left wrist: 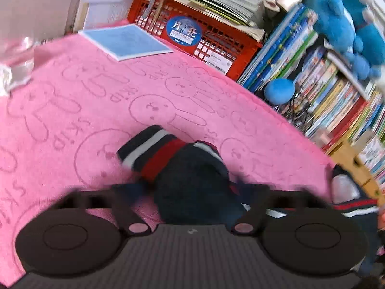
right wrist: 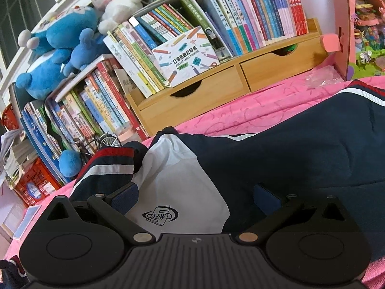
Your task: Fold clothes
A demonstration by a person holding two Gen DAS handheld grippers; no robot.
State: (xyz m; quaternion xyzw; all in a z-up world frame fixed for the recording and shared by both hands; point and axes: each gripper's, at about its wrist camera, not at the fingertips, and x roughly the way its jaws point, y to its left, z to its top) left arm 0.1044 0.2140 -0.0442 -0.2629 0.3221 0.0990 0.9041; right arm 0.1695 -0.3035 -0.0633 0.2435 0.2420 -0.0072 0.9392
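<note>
I looked through the left camera first. My left claw [left wrist: 190, 192] sat low in the middle of the frame, and its jaws were pinched on the dark blue sleeve [left wrist: 182, 168] with red and white stripes at the cuff. The picture was blurry there, but the cloth filled the gap between the fingers. The sleeve lay on a pink blanket [left wrist: 84, 101] with bunny drawings. A blue paper [left wrist: 126, 41] lay on the blanket in the upper middle, by a red crate [left wrist: 216, 45].

In the right camera, the jacket [right wrist: 300, 149] spread across the middle and right of the frame on the same pink blanket. It was dark blue with a white part [right wrist: 178, 183] that had a small logo. My right claw [right wrist: 195, 196] was low in the middle, its jaws wide apart over the jacket, gripping nothing. Books [right wrist: 252, 12] filled a wooden shelf along the top, and blue plush toys [right wrist: 60, 48] sat in the upper left.
</note>
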